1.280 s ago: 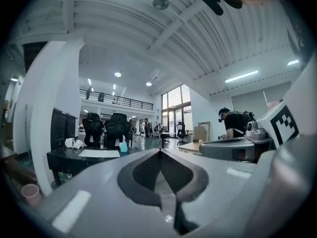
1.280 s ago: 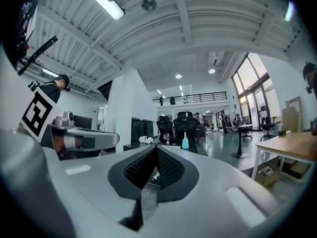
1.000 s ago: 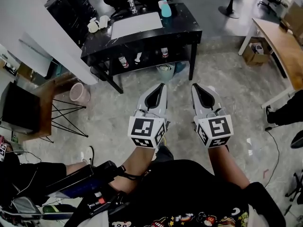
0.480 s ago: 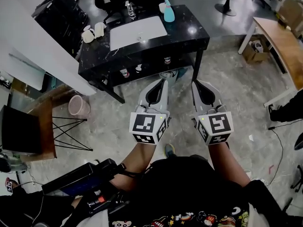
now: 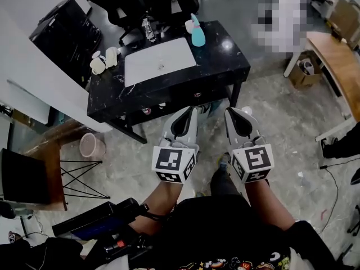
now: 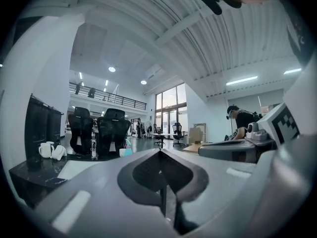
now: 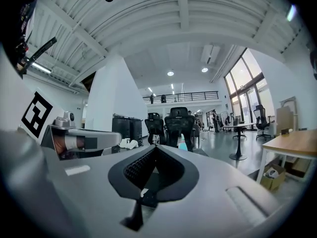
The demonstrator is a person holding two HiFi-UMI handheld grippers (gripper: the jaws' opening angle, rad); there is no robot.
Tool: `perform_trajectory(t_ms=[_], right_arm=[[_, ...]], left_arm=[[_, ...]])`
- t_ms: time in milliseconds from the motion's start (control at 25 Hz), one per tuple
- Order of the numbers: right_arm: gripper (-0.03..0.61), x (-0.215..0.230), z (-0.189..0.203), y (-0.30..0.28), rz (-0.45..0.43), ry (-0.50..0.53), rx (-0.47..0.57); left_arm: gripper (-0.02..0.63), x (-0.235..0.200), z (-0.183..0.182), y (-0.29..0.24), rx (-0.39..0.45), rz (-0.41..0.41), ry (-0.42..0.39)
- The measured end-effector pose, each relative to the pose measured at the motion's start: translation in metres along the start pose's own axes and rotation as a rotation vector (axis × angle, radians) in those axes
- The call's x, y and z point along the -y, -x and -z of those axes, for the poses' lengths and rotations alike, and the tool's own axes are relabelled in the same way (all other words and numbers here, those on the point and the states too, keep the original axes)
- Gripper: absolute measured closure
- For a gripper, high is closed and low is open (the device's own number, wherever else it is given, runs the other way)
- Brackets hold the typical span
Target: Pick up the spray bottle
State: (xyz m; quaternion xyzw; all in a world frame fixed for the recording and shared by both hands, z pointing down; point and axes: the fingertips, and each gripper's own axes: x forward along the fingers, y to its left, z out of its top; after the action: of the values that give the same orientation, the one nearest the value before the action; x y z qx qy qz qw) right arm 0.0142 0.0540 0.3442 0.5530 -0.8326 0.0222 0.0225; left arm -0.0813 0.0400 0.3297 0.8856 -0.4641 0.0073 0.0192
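- You have stepped closer over the last second: in the head view the black tabletop [image 5: 225, 61] has slid down toward you, and its front edge now sits just ahead of both claw tips.
- The spray bottle [image 5: 197, 32], teal and upright, stands near the tabletop's far edge, just right of the white mat [image 5: 160, 61]. It is well apart from both claws.
- Your left claw [image 5: 188, 114] is closed with nothing between its jaws, and your right claw [image 5: 232, 114] is the same. They are held side by side as before.
- The approach looks about half done, with no reach begun.
- The right claw looks better lined up with the bottle. You'll need to spread its jaws before extending across the tabletop.
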Motion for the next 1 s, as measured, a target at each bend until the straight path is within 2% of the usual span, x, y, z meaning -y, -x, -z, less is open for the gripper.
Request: perform_trajectory(t_ms=[200, 360, 480, 720, 1000], right_arm=[[0.555, 0.074, -0.003, -0.082, -0.031, 0.0, 0.001], [0.555, 0.13, -0.022, -0.145, -0.079, 0.02, 0.012], [0.555, 0.161, -0.023, -0.187, -0.111, 0.02, 0.012], [0.555, 0.194, -0.019, -0.236, -0.147, -0.001, 0.003], [0.555, 0.199, -0.01, -0.283, -0.171, -0.009, 0.001]], left_arm=[[0.614, -0.024, -0.013, -0.099, 0.047, -0.038, -0.011], [0.614, -0.041, -0.029, -0.183, 0.058, -0.068, -0.023], [0.614, -0.054, -0.026, -0.229, 0.058, -0.095, -0.012], [0.614, -0.072, -0.015, -0.28, 0.022, -0.128, -0.003], [0.614, -0.105, -0.007, -0.307, 0.009, -0.148, -0.008]])
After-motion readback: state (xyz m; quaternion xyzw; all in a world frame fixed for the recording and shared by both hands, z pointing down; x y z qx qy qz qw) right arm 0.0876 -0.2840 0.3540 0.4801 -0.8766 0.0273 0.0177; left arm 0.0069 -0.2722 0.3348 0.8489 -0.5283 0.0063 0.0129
